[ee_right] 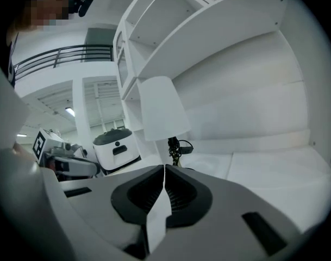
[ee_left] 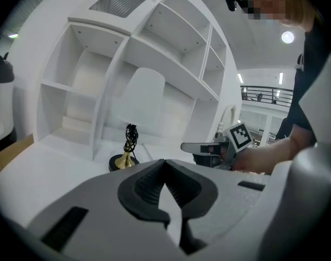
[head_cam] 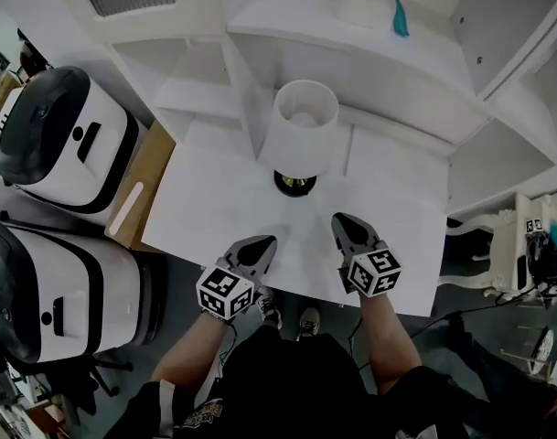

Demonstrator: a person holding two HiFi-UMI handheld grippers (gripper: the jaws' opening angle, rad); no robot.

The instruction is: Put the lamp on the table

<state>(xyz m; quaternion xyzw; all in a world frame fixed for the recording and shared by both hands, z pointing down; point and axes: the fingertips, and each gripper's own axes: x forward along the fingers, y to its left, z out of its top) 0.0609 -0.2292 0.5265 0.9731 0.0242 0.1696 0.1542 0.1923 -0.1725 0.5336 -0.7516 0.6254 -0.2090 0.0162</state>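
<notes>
Since the table lamp stands upright on the white bench just in front of the shelf unit, the head view suggests the placing is done: the left tongs and right tongs hover near the bench's front edge, apart from the lamp, both closed and empty. Along the left tongs, the jaws meet at their tips with nothing between them, and the lamp's brass base and bundled black cord sit beyond, clear of them. Along the right tongs, the jaws are likewise together on nothing; the white shade rises ahead, with a white-and-black appliance farther off beside it. No brand or wording is legible anywhere; only the square markers on each marker cube show.
</notes>
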